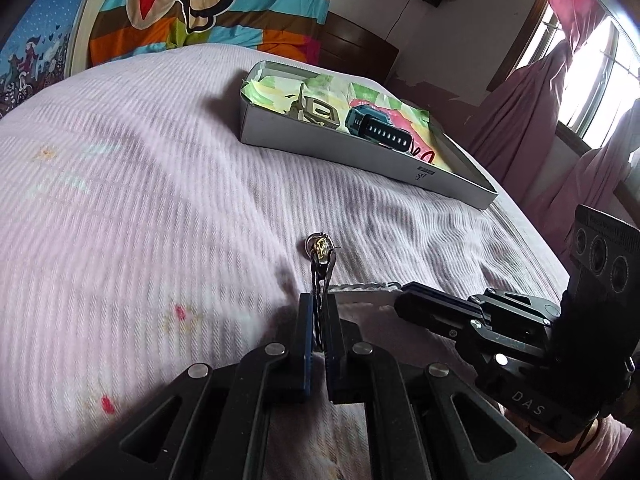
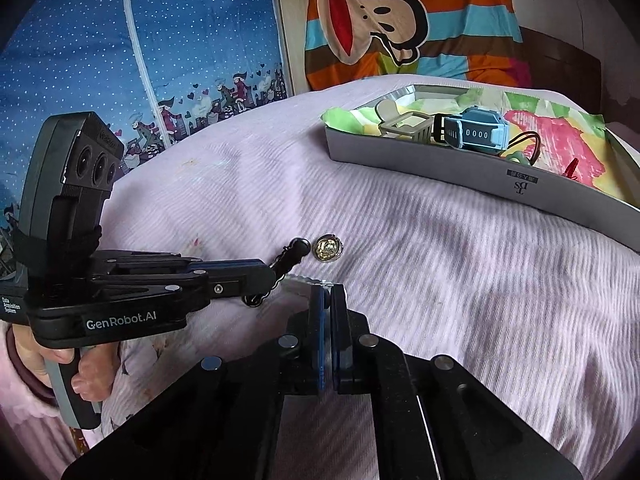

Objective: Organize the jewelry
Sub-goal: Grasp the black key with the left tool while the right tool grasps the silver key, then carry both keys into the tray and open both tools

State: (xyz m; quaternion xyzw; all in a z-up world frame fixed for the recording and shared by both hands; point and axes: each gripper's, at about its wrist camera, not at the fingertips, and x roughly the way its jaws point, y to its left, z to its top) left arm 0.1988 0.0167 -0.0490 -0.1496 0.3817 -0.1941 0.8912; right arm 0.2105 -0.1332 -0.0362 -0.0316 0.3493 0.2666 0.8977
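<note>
A big bed (image 1: pixel 140 184) with a pale pink ribbed cover, filling most of both views. Behind it at 12 o'clock, a bright striped blanket (image 2: pixel 408 28) with a cartoon monkey face. At 10 o'clock in the right wrist view, a blue curtain (image 2: pixel 140 60) with white dots.

On the bed at 1 o'clock, a long grey box (image 1: pixel 320 148), open on top, lined with green, yellow and pink paper. Inside it, a blue watch (image 2: pixel 476 130) with a black strap, just beside a tan square watch (image 2: pixel 408 126). At the right end of the box, thin dark cords and a small red piece, too small to name.

Left claw (image 1: pixel 318 312) low in the middle of its own view, shut tight on a dark chain necklace (image 1: pixel 320 280). Chain reaching up out of the tips toward 12 o'clock. At its far end, a round gold and silver pendant (image 1: pixel 321 245), resting on the bed cover well apart from the box.

Right claw (image 2: pixel 329 300) pressed together on a thin silver chain (image 1: pixel 360 287). Silver chain running flat across the cover between the two claws. Can't tell if it joins the dark chain.
</note>
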